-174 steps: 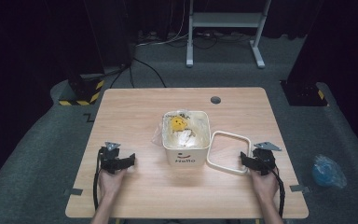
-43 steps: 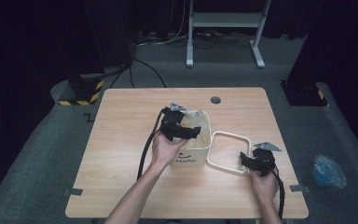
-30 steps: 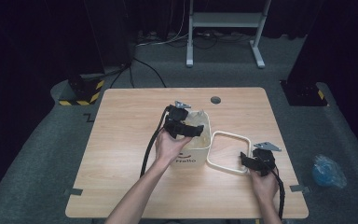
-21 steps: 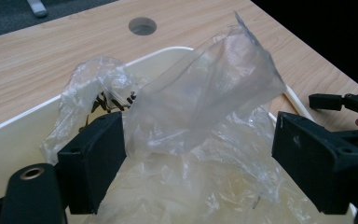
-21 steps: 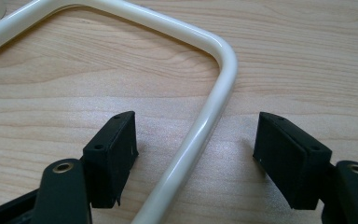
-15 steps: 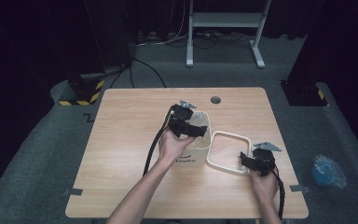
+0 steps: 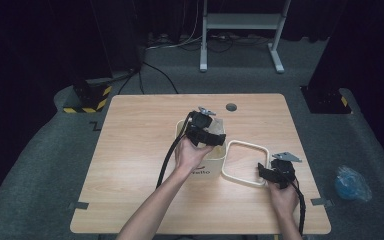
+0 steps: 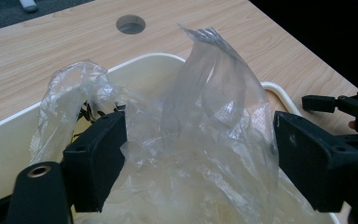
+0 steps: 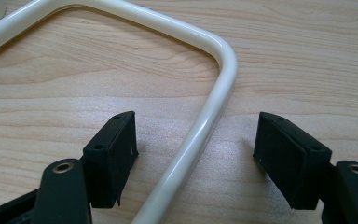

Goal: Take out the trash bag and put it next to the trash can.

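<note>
While the right gripper point(image 7: 266, 172) straddles the white frame point(image 9: 193, 130) wide, the left gripper point(image 8: 196, 158), wide around the plastic bag point(image 8: 205, 140) in the bin point(image 7: 212, 157), likely closes next.

The table point(image 7: 140, 150) was pale matt wood with fine grain, the cream bin point(image 8: 9, 140) smooth plastic, the bag point(image 8: 205, 140) inside it thin, crinkled, clear film, the cream frame point(image 9: 214, 93) glossy plastic, and the gripper's fingers point(image 9: 112, 154) matt black plastic.
</note>
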The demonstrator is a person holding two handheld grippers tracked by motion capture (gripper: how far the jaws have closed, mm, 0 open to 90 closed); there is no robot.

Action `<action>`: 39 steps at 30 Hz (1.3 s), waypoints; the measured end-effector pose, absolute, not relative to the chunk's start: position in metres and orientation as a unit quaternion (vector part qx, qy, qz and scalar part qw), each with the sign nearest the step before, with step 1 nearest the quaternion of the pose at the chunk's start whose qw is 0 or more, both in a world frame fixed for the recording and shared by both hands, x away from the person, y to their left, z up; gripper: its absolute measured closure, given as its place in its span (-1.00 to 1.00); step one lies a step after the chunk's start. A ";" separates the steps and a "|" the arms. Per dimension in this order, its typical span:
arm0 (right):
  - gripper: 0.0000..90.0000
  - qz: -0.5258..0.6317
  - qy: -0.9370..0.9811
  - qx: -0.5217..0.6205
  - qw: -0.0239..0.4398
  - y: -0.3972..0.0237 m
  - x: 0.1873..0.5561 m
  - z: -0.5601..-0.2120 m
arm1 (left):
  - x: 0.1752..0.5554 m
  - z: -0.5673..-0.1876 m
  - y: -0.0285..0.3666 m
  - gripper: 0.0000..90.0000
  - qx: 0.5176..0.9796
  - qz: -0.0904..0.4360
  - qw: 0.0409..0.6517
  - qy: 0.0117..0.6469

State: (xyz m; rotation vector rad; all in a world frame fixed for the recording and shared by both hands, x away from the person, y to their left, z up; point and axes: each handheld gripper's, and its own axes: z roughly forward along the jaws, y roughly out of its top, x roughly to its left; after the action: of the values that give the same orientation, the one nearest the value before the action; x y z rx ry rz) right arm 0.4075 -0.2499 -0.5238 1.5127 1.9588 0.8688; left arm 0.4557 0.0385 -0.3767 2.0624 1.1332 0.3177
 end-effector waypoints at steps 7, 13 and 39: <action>-0.34 0.320 0.722 0.557 0.257 -0.250 0.408 -0.524 | 0.457 -0.379 0.035 -0.35 0.813 0.133 0.359 0.439; -0.34 0.320 0.722 0.557 0.256 -0.250 0.407 -0.524 | 0.458 -0.382 0.033 -0.25 0.815 0.133 0.358 0.437; -0.34 0.320 0.722 0.557 0.256 -0.250 0.407 -0.524 | 0.467 -0.388 0.032 0.80 0.840 0.127 0.310 0.428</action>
State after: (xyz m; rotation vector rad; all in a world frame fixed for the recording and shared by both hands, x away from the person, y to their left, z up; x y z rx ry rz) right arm 0.4075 -0.2499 -0.5238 1.5125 1.9588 0.8689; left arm 0.4668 0.0320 -0.3884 2.2178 1.1303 0.3362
